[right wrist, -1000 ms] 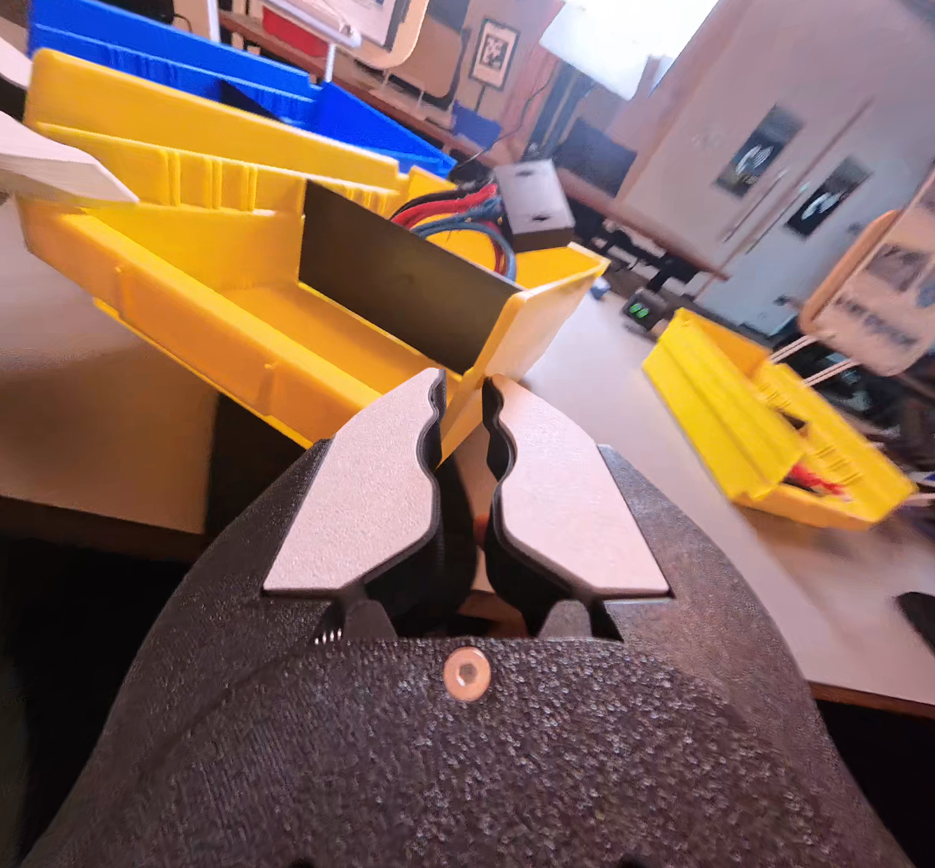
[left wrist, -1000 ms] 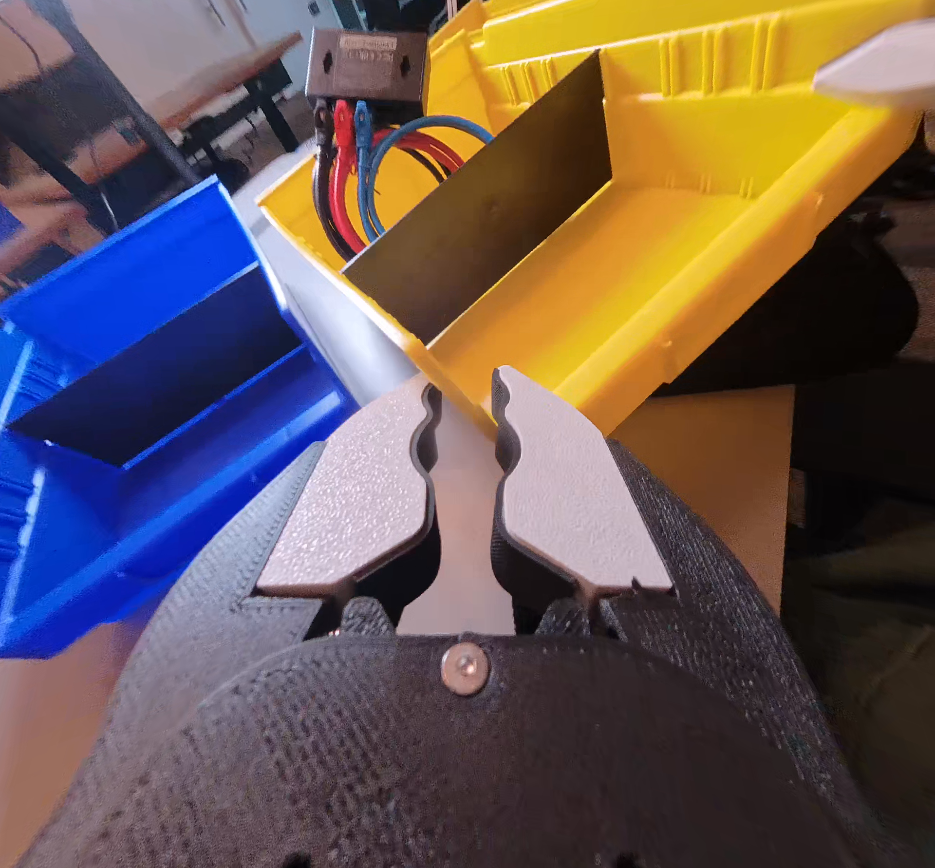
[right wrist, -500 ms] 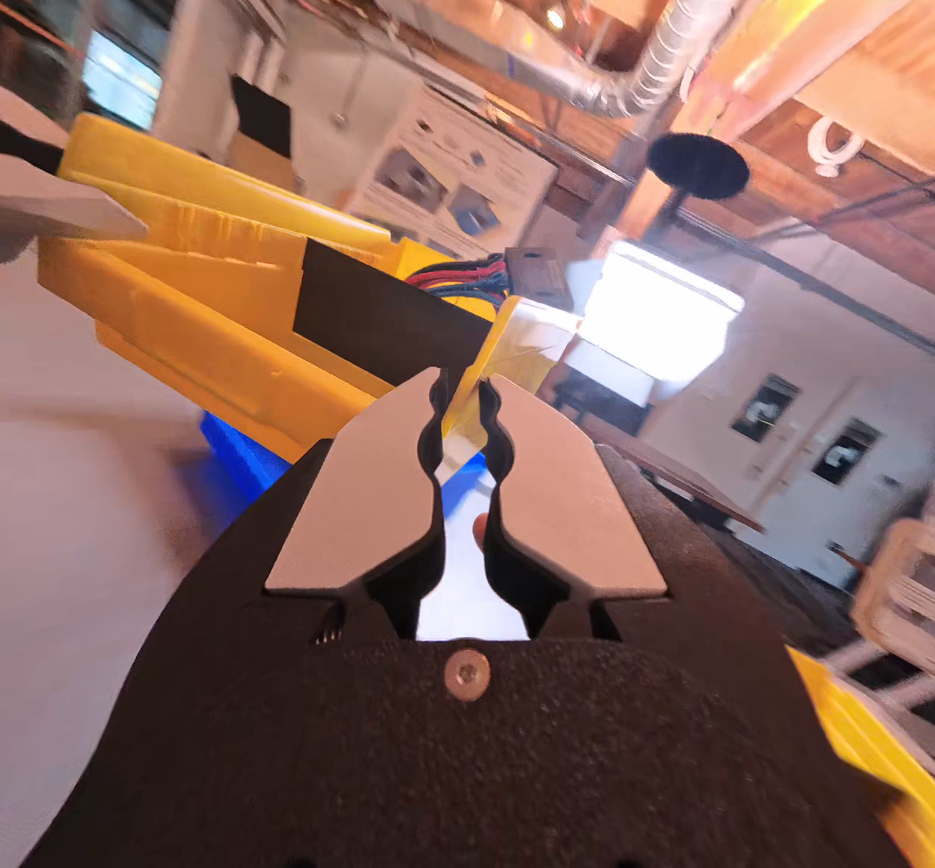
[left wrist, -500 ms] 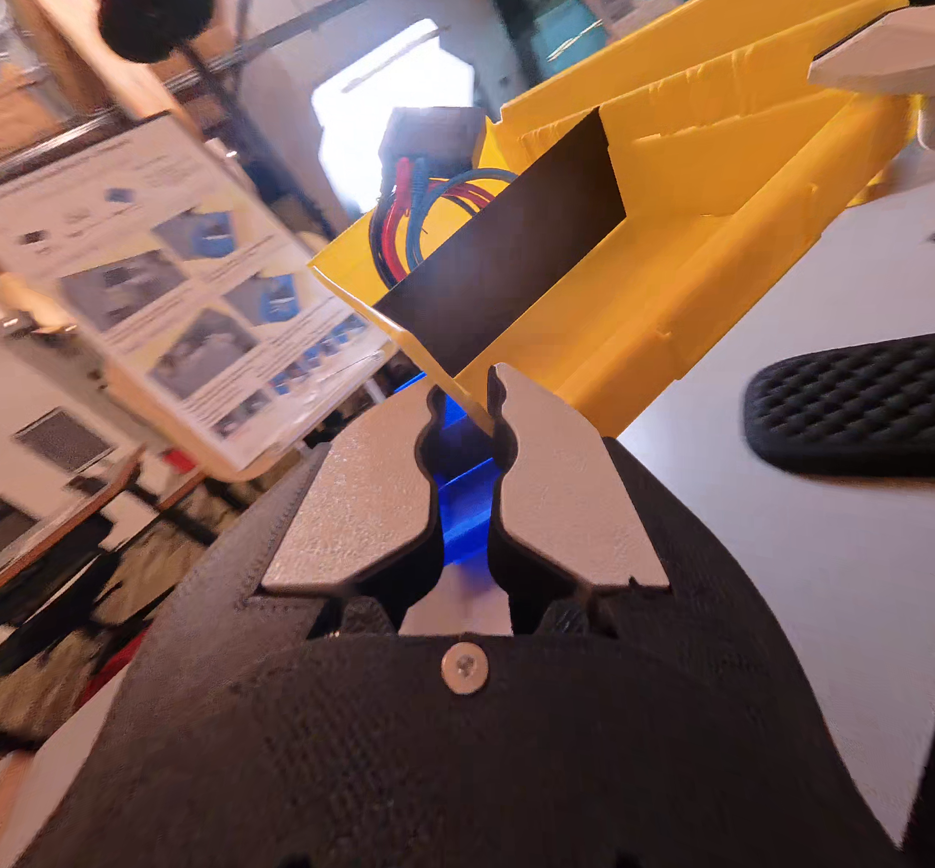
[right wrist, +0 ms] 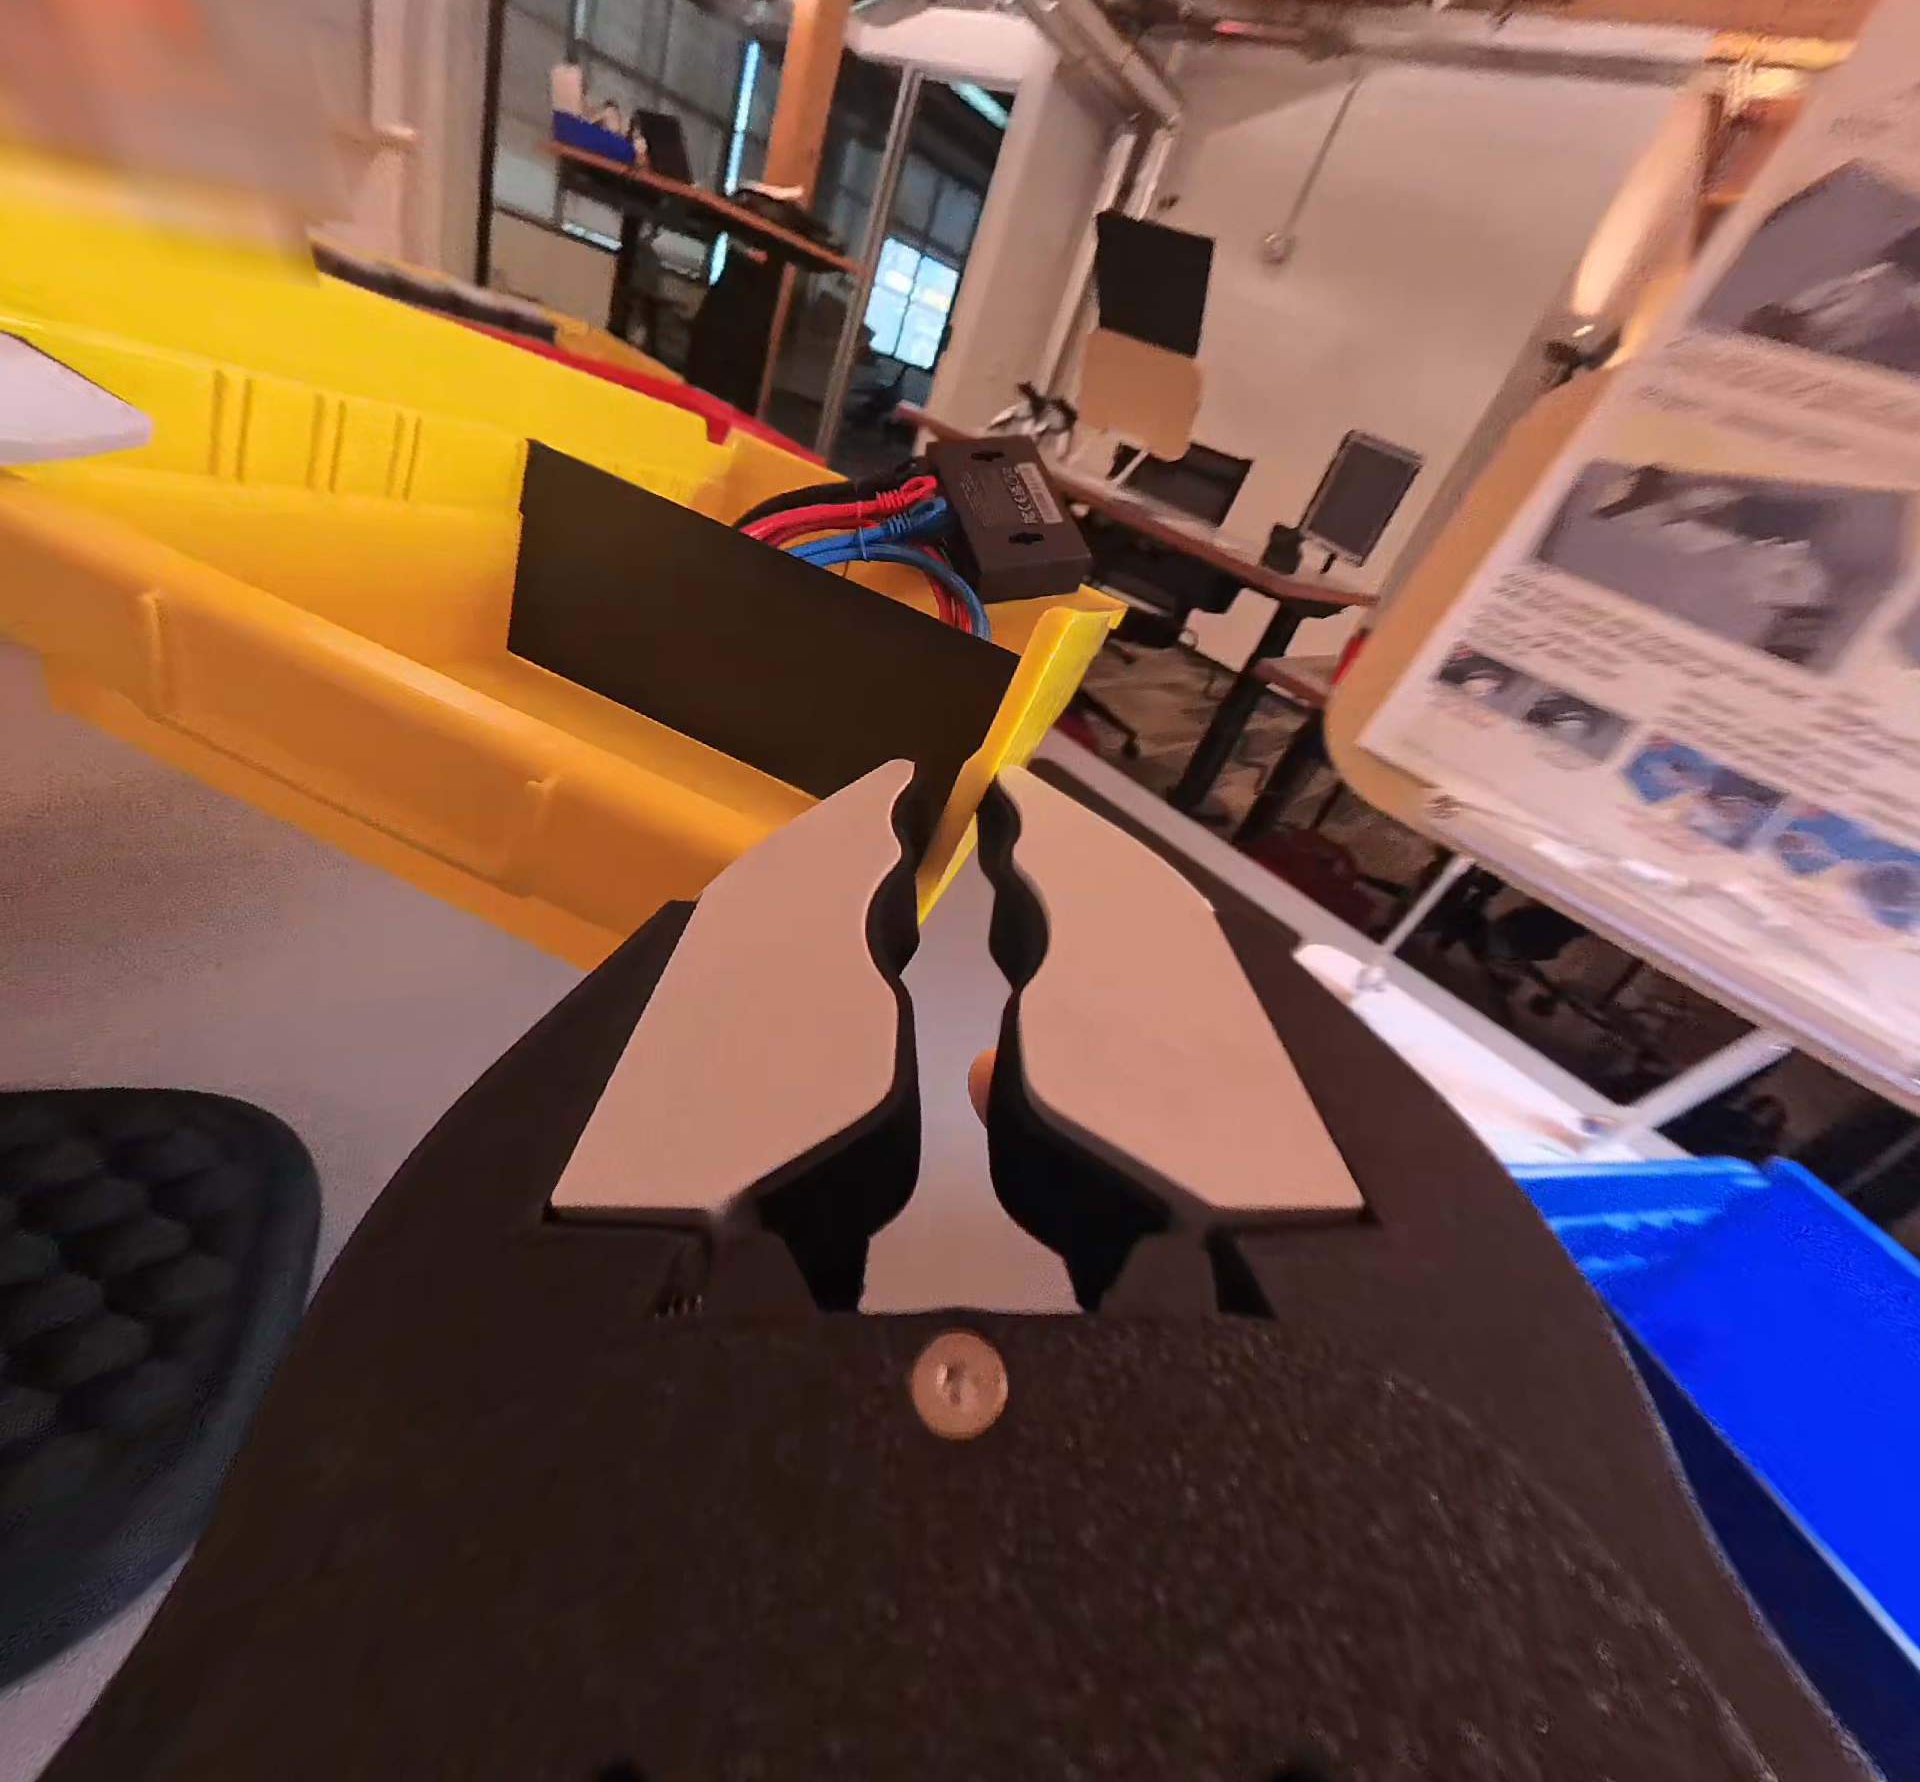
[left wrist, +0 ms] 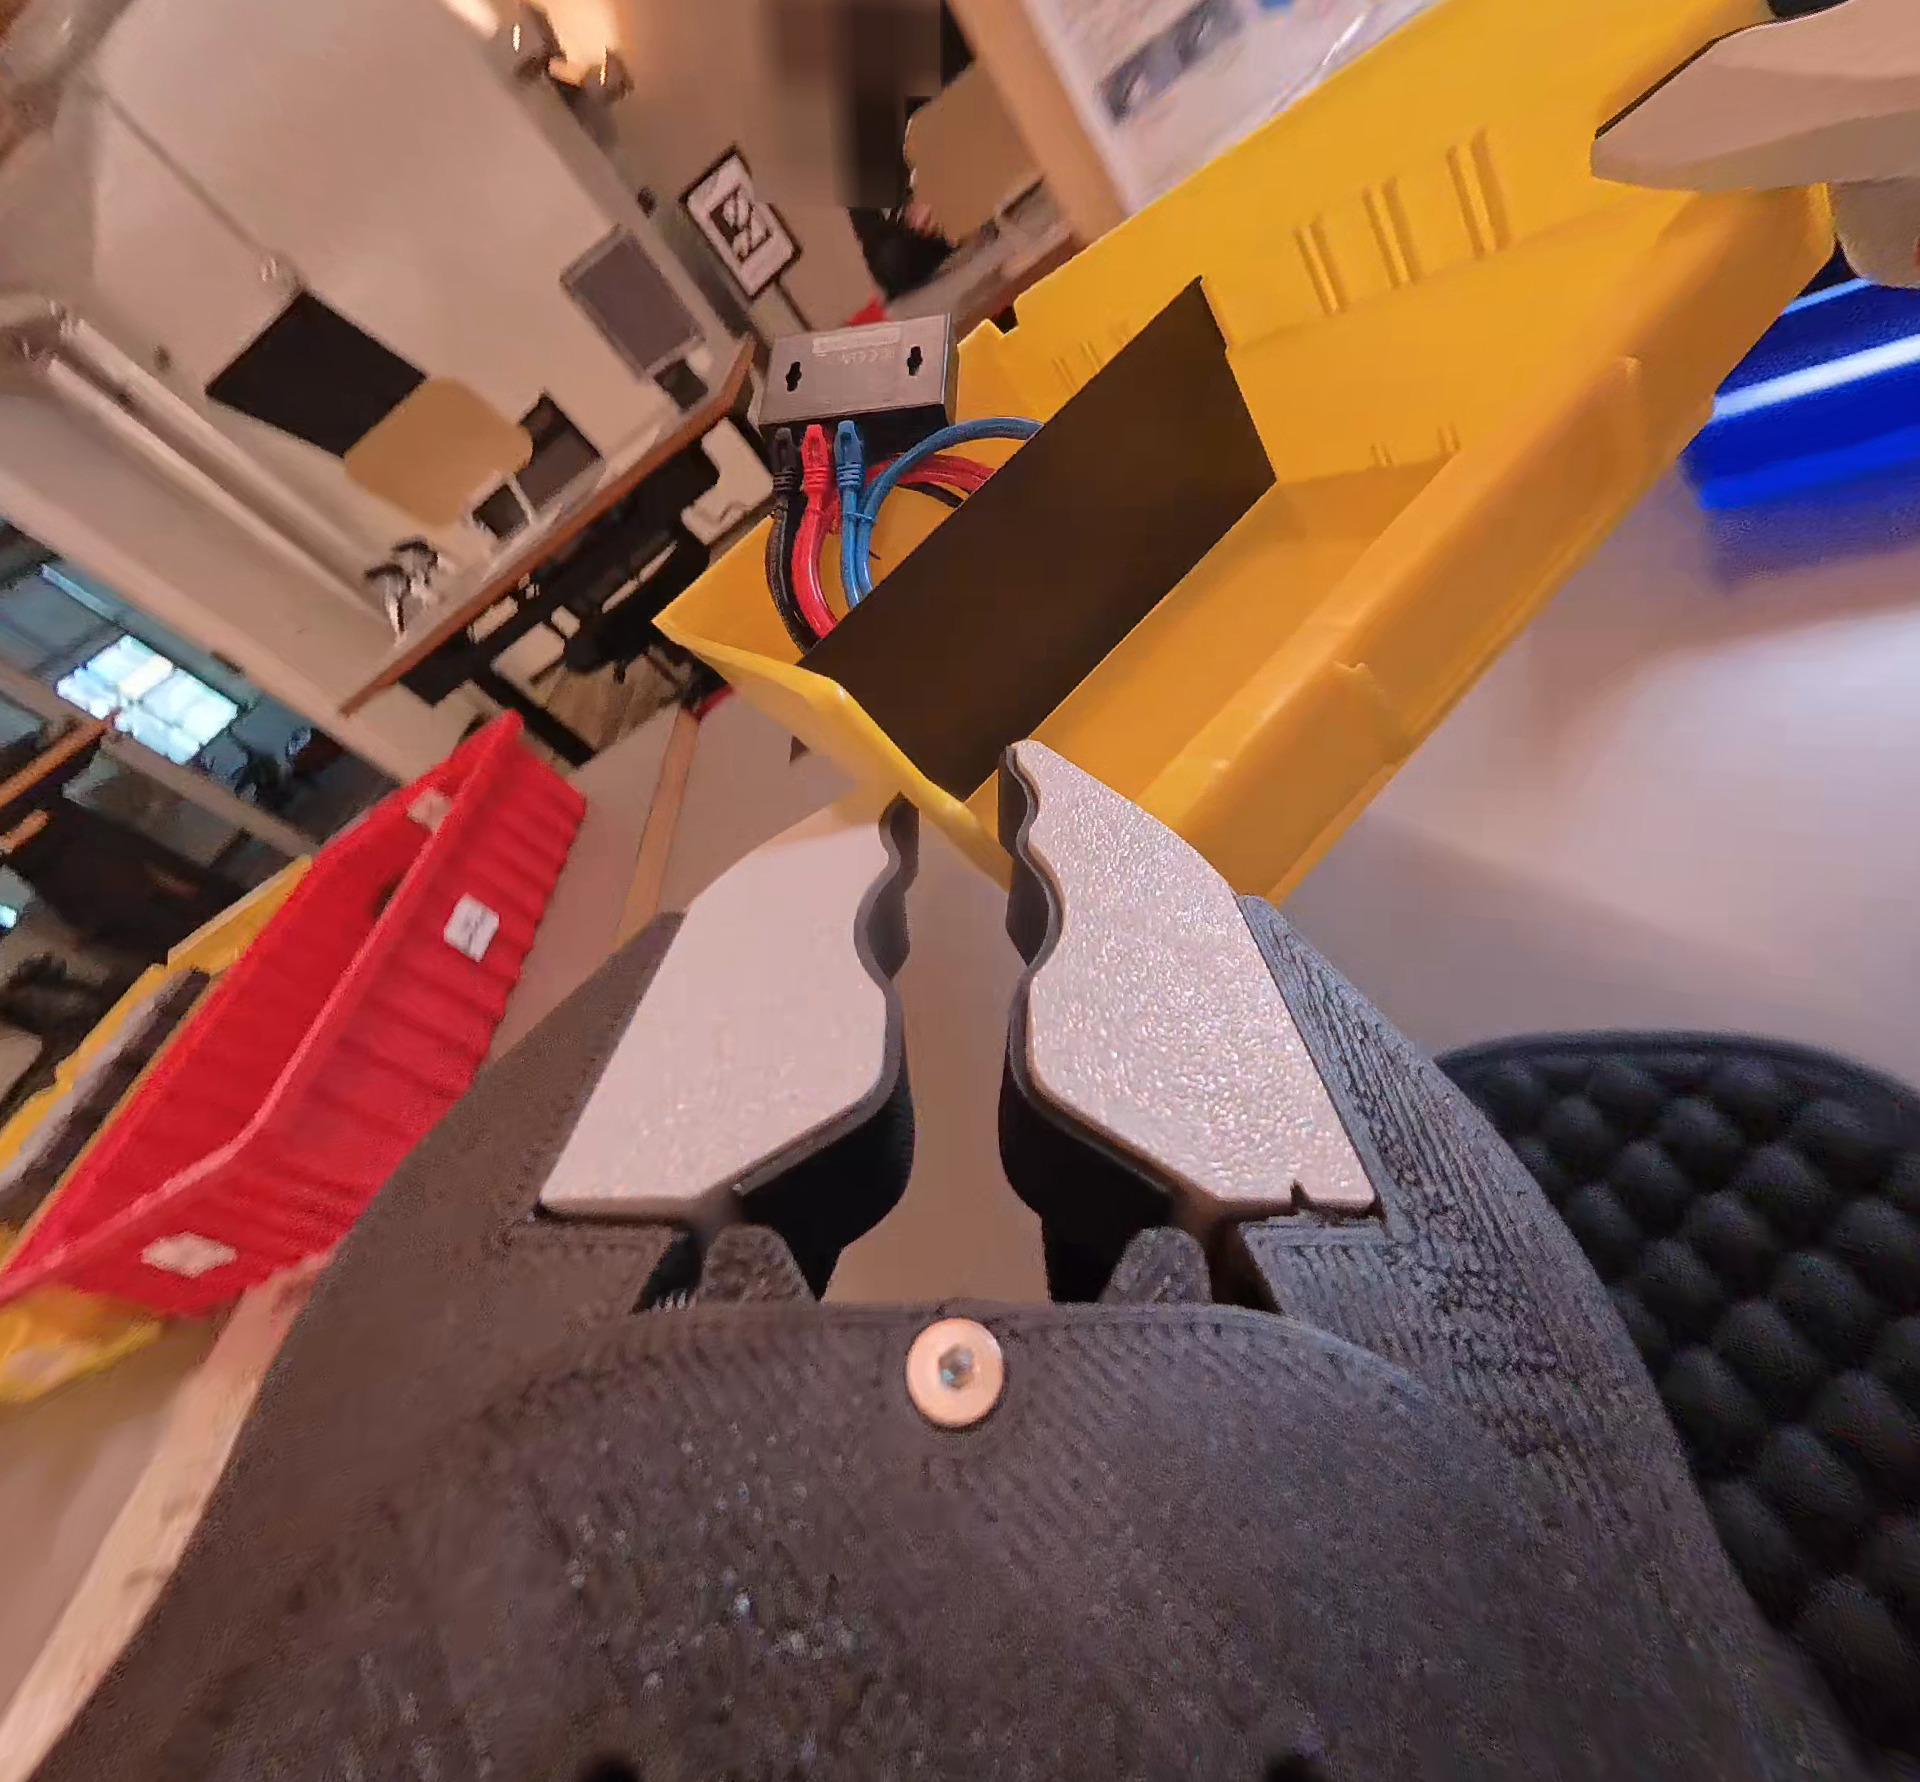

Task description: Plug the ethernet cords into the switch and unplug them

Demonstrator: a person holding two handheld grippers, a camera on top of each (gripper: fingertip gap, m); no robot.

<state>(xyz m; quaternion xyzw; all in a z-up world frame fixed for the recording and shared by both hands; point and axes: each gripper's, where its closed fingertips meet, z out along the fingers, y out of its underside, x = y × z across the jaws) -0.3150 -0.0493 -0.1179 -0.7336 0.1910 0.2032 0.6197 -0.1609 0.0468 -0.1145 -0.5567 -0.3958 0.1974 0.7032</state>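
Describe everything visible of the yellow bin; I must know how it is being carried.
The yellow bin is a glossy moulded plastic tray with ribbed walls and a black divider across it. It is tilted, lifted off the table. The left gripper clamps one corner rim, the right gripper another. Behind the divider lie the switch and plugged-in black, red and blue cords.

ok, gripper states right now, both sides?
Left gripper: shut on the yellow bin, pinching its corner rim.
Right gripper: shut on the yellow bin's other corner rim.
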